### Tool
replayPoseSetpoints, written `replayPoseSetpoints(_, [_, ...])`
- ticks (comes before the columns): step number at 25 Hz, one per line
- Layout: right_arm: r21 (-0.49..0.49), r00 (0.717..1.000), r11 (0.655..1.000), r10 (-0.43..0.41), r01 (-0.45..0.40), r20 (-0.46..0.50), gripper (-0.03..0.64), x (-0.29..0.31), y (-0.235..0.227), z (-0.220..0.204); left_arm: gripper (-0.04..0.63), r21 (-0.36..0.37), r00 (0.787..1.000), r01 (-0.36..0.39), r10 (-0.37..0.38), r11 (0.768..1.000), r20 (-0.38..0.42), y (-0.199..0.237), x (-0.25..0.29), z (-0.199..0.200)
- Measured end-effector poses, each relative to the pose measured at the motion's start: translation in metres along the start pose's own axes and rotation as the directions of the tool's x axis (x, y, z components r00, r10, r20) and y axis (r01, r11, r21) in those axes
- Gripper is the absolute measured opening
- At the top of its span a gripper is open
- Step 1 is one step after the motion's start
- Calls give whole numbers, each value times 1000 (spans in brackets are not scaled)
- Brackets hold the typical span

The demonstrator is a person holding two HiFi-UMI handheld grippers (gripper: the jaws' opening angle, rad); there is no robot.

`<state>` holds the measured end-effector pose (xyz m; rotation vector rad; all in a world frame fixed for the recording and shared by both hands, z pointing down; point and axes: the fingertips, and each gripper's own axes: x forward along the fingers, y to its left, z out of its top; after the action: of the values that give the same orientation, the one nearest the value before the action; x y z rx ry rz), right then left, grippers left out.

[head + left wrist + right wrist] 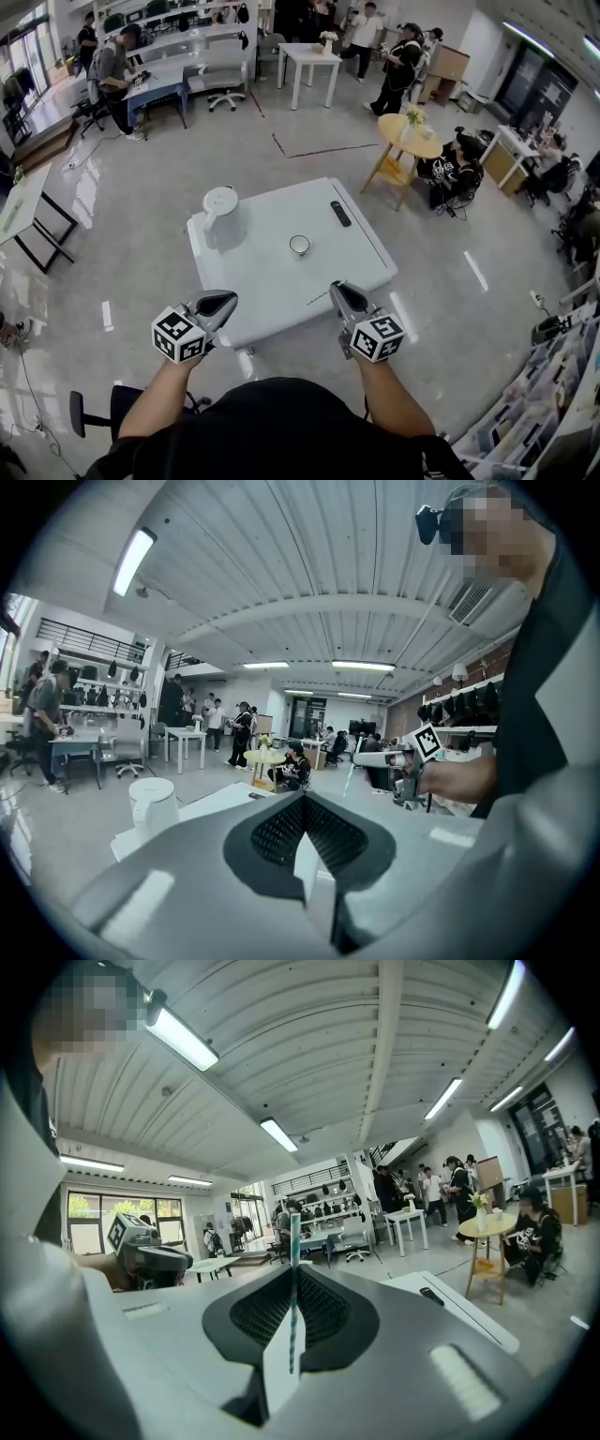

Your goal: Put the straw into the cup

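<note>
Right gripper view: straw between fingers.

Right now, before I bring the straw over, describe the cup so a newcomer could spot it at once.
Find the white table in the middle of the open floor. The cup stands near its centre, between the tall white kettle on the left and the flat black remote on the right. It is the only small, round, open-topped thing there.
</note>
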<state>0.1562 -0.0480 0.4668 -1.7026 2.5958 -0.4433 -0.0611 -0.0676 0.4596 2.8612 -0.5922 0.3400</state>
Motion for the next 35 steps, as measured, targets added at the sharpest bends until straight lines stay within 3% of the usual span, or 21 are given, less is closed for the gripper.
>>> replayPoseSetpoints(35, [-17, 996, 997, 75, -76, -45, 44, 25, -53, -5, 1, -31, 998, -69, 69, 997, 7, 14, 44, 1])
